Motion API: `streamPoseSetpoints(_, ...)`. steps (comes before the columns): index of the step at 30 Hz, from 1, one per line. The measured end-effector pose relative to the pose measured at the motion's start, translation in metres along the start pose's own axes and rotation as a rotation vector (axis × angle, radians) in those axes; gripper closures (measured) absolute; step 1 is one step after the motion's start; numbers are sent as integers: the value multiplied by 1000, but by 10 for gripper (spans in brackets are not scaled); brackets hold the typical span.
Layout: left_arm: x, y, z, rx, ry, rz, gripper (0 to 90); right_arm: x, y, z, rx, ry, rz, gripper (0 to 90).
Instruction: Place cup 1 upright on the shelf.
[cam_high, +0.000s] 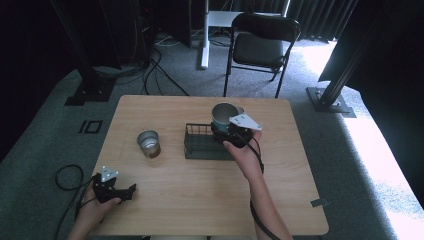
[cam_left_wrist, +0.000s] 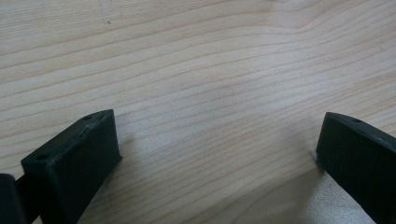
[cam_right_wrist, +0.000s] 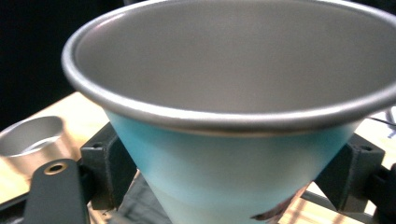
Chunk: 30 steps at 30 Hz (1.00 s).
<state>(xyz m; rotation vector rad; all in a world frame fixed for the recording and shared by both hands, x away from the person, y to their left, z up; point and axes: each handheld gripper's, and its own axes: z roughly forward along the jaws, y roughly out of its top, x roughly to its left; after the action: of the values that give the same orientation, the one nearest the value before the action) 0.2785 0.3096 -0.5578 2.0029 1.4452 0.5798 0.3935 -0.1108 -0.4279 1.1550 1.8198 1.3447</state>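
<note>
A teal cup (cam_high: 223, 114) with a metal rim is held above the right end of a dark wire basket (cam_high: 200, 142). My right gripper (cam_high: 227, 131) is shut on that cup (cam_right_wrist: 224, 154), its jaws pressing both sides of the blue wall. A brown-sided metal cup (cam_high: 149, 143) stands upright on the table left of the basket, also seen at far left as the metal cup (cam_right_wrist: 32, 140). My left gripper (cam_high: 131, 189) rests near the front left of the table, open, with only bare wood between its fingers (cam_left_wrist: 74, 158).
The wooden table (cam_high: 200, 200) has free room across its front and right side. Behind it stand a black folding chair (cam_high: 260, 47) and a white stand. Cables lie on the grey carpet at left. A dark frame post stands at right.
</note>
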Motion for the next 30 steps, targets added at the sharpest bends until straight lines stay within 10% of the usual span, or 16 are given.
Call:
streamPoseSetpoints(11, 0, 0, 0, 0, 0, 0, 3, -18, -21, 11, 75, -124, 67, 177)
streamPoseSetpoints(30, 0, 0, 0, 0, 0, 0, 3, -17, -47, 24, 138, -129, 87, 177)
